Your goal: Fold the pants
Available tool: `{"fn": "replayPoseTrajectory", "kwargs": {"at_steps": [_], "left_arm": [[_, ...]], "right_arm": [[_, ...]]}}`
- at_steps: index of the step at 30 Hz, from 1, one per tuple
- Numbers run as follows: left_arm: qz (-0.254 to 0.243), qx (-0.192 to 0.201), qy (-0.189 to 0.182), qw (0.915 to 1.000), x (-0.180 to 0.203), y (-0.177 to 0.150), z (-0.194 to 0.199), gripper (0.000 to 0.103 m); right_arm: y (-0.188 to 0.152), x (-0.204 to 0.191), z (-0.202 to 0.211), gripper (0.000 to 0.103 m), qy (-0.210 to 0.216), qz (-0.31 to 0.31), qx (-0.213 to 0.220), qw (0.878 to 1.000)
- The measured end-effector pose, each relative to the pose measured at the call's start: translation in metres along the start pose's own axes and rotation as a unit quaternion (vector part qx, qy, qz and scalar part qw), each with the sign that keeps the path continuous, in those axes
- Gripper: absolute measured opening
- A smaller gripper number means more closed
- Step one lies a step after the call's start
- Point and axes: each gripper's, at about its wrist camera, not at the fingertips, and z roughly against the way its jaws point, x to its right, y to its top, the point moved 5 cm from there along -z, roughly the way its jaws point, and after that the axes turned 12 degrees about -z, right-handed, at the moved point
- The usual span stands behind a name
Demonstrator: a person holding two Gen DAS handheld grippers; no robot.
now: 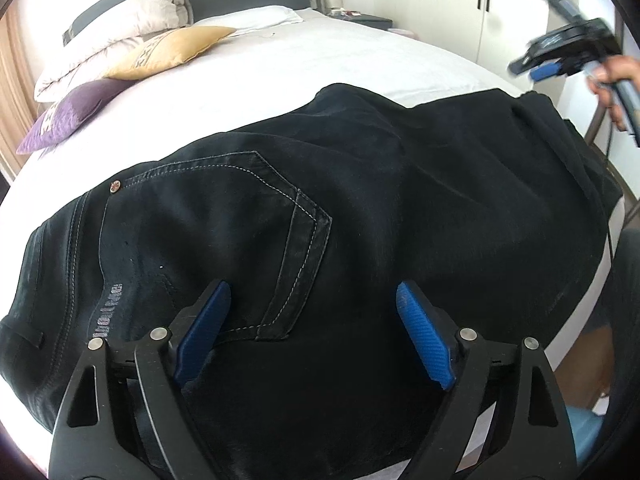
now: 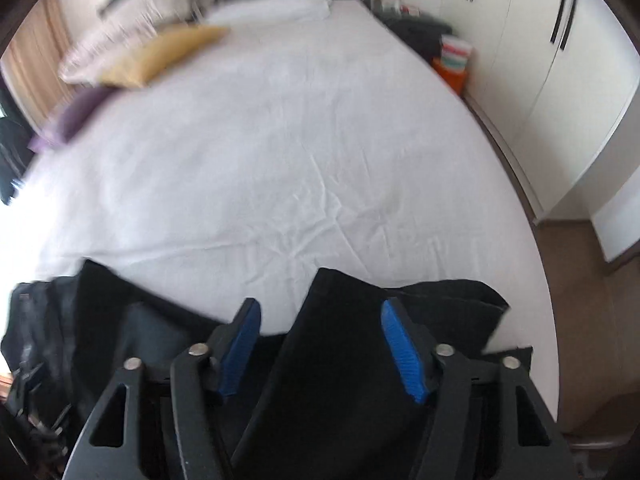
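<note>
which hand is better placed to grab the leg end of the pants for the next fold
Right, probably. The right hand-held gripper is open directly over the pants' leg end, fabric between its fingers. The left hand-held gripper is open over the back pocket, near the waist.

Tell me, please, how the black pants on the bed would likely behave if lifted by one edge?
The black pants would probably sag and drape: they already lie in soft folds on the bed. The stitched pocket suggests denim, so likely fairly heavy and not slippery.

Pants (image 1: 360,200): waistband cut off by left frame edge. Pillows (image 2: 132,52): motion-blurred in right wrist view. Bedside clutter (image 1: 344,10): too small to identify.
</note>
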Motion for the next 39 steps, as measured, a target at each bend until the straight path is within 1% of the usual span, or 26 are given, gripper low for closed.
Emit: {"fn": "replayPoseTrajectory", "kwargs": {"at_steps": [1, 3, 4, 6, 7, 9, 10, 12, 13, 17, 19, 20, 23, 25, 27, 29, 31, 34, 36, 39], "left_arm": [[0.003, 0.0, 0.0, 1.0, 0.001, 0.001, -0.001, 0.086], [0.003, 0.0, 0.0, 1.0, 0.002, 0.003, -0.003, 0.087], [0.002, 0.0, -0.001, 1.0, 0.003, 0.003, -0.004, 0.087], [0.003, 0.0, -0.003, 1.0, 0.003, 0.004, -0.005, 0.088], [0.003, 0.0, -0.003, 1.0, 0.003, 0.004, -0.006, 0.088], [0.004, 0.0, -0.002, 1.0, 0.003, 0.005, -0.007, 0.089], [0.004, 0.0, -0.001, 1.0, 0.002, 0.007, -0.009, 0.089], [0.004, -0.001, 0.0, 1.0, 0.003, 0.007, -0.009, 0.09], [0.004, -0.001, 0.001, 1.0, 0.003, 0.008, -0.01, 0.09], [0.005, -0.005, 0.005, 1.0, 0.003, 0.009, -0.012, 0.09], [0.006, -0.009, 0.006, 0.9999, 0.004, 0.011, -0.013, 0.09], [0.006, -0.01, 0.006, 0.9999, 0.004, 0.011, -0.013, 0.09], [0.008, -0.014, 0.009, 0.9998, 0.004, 0.013, -0.016, 0.09], [0.008, -0.017, 0.012, 0.9998, 0.005, 0.015, -0.017, 0.09], [0.007, -0.02, 0.014, 0.9997, 0.006, 0.016, -0.019, 0.09], [0.009, -0.022, 0.018, 0.9996, 0.008, 0.018, -0.021, 0.091], [0.012, -0.024, 0.021, 0.9994, 0.009, 0.02, -0.022, 0.093], [0.013, -0.03, 0.03, 0.999, 0.012, 0.022, -0.026, 0.094], [0.014, -0.034, 0.034, 0.9988, 0.013, 0.023, -0.027, 0.094], [0.019, -0.041, 0.038, 0.9983, 0.015, 0.026, -0.03, 0.095]], "right_arm": [[0.003, -0.004, -0.013, 0.057, -0.011, -0.002, -0.014, 1.0], [0.007, 0.001, -0.031, 0.057, -0.03, 0.002, -0.033, 0.999], [0.006, -0.001, -0.043, 0.056, -0.051, 0.008, -0.047, 0.998], [0.007, 0.004, -0.06, 0.051, -0.071, 0.008, -0.066, 0.995], [0.006, 0.006, -0.066, 0.049, -0.074, 0.006, -0.071, 0.995], [0.007, 0.007, -0.069, 0.038, -0.074, 0.008, -0.067, 0.995], [0.007, 0.008, -0.067, 0.03, -0.068, 0.01, -0.065, 0.995], [0.007, 0.011, -0.061, 0.02, -0.055, 0.005, -0.062, 0.997], [0.008, 0.013, -0.058, 0.009, -0.048, 0.003, -0.059, 0.997], [0.01, 0.032, -0.03, 0.008, -0.015, -0.026, -0.024, 0.999], [0.008, 0.044, -0.005, 0.008, 0.023, -0.052, 0.005, 0.998], [0.004, 0.053, 0.01, 0.008, 0.034, -0.066, 0.02, 0.997], [-0.017, 0.09, 0.058, 0.008, 0.066, -0.101, 0.072, 0.99], [-0.031, 0.113, 0.076, 0.008, 0.07, -0.128, 0.092, 0.985], [-0.056, 0.154, 0.09, 0.008, 0.073, -0.178, 0.106, 0.976], [-0.08, 0.186, 0.085, 0.008, 0.072, -0.221, 0.102, 0.967], [-0.111, 0.213, 0.07, 0.008, 0.07, -0.259, 0.078, 0.96], [-0.143, 0.233, 0.047, 0.008, 0.071, -0.299, 0.051, 0.95], [-0.157, 0.241, 0.041, 0.008, 0.077, -0.313, 0.049, 0.945], [-0.158, 0.241, 0.044, 0.008, 0.078, -0.31, 0.058, 0.946]]}}
